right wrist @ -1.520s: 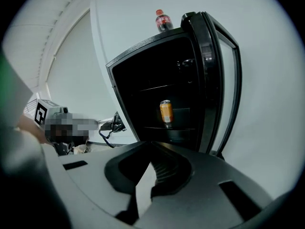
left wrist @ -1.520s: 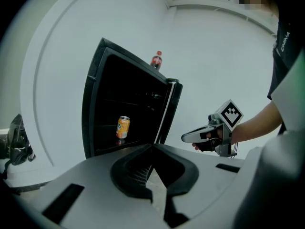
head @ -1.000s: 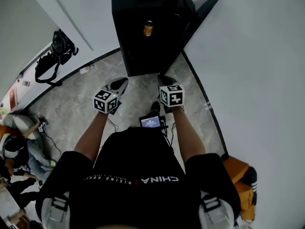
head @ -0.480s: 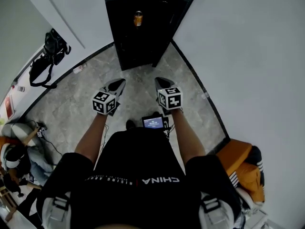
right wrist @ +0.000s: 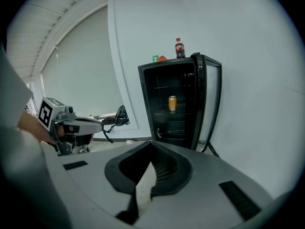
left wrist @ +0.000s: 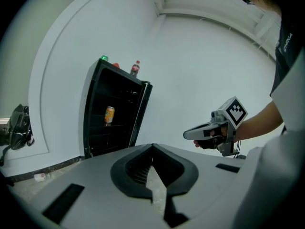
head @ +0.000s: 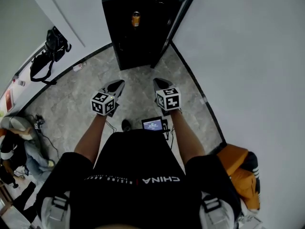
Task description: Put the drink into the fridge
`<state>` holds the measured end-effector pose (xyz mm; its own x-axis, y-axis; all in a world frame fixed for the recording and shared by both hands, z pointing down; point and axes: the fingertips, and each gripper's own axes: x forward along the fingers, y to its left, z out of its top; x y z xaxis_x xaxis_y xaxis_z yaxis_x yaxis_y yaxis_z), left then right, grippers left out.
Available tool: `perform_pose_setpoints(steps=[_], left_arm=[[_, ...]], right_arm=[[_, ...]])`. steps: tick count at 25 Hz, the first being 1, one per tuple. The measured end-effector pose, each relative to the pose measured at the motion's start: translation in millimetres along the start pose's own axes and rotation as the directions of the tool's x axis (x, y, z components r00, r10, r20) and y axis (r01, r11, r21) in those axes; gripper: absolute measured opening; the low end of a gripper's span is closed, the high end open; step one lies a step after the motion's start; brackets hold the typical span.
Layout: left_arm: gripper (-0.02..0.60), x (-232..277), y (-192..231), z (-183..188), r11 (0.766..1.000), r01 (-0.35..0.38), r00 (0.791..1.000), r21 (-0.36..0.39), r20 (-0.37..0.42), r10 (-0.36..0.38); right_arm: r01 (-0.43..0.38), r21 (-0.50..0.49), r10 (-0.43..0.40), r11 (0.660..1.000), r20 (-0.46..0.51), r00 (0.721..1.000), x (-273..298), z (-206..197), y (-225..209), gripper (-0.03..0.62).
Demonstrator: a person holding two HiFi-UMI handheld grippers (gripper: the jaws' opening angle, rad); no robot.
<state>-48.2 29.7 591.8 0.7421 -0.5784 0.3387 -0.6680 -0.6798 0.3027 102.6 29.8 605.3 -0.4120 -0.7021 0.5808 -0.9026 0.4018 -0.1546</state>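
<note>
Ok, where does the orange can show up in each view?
Head view: orange can near top centre, on a shelf inside the fridge.
Left gripper view: the can sits left of centre.
Right gripper view: the can sits just right of centre.
Shared landmark: the open black fridge.

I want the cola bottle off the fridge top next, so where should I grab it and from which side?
Grip the cola bottle around its middle, below the cap, probably coming in level from the front. It stands upright on the fridge, and a green thing sits to its left, so the front looks freest. Its narrow round body suits a side-to-side pinch.
</note>
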Motion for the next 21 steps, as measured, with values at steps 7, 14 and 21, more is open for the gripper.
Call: perform_pose_setpoints(steps=[7, 14, 21], left_arm=[[0.012, 12.0, -19.9, 12.2, 0.999, -0.025, 1.0, 0.043, 0.005, 0.024], [0.012, 11.7, -23.3, 8.0, 0.998, -0.052, 0.999, 0.023, -0.001, 0.052], [0.012, 18.2, -14.8, 14.6, 0.995, -0.093, 0.996, 0.029, 0.002, 0.093]], right_arm=[[-0.05, -0.031, 0.051, 0.998, 0.017, 0.999, -1.8, 9.2, -5.9, 0.014], [-0.07, -0.036, 0.07, 0.997, 0.01, 0.998, -4.2, 6.5, -14.3, 0.014], [-0.071, -0.026, 0.072, 0.997, 0.019, 0.997, -0.8, 18.3, -26.5, 0.014]])
